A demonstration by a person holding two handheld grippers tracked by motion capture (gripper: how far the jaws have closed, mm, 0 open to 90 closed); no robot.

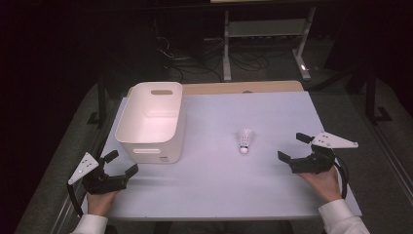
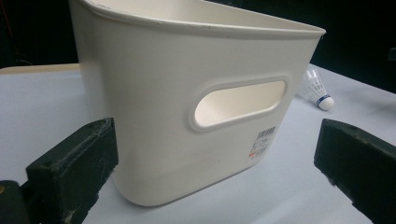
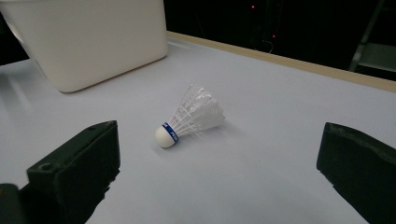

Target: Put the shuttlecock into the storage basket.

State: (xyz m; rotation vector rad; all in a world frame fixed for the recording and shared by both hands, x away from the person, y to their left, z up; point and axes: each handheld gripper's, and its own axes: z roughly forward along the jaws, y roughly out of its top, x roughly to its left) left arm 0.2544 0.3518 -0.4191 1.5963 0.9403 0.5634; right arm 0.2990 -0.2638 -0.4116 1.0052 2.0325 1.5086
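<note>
While both of my grippers rest at the near edge of the table (image 1: 272,105), nothing is held yet. My right gripper (image 1: 293,147) sits near the right edge with its jaws spread wide and empty, pointed toward the shuttlecock (image 1: 245,141), which I judge is the piece to pick up. That aim makes sense: in the right gripper view the shuttlecock (image 3: 189,119) lies squarely between the two black jaws but well ahead of them, so a straight reach should bring it in. My left gripper (image 1: 121,164) waits at the near left corner, jaws also wide and empty, facing the white bin (image 1: 152,122), whose near wall and handle cutout (image 2: 239,102) stand close in the left gripper view. I take the bin as the likely destination, since it stands open-topped just left of the shuttlecock, apart from it.

The shuttlecock lies on its side near the table's middle, white skirt fanned away from me, rounded white cork toward me, with a blue band (image 3: 170,132) around the cork's base. It looks light and easy to crush at the skirt.
</note>
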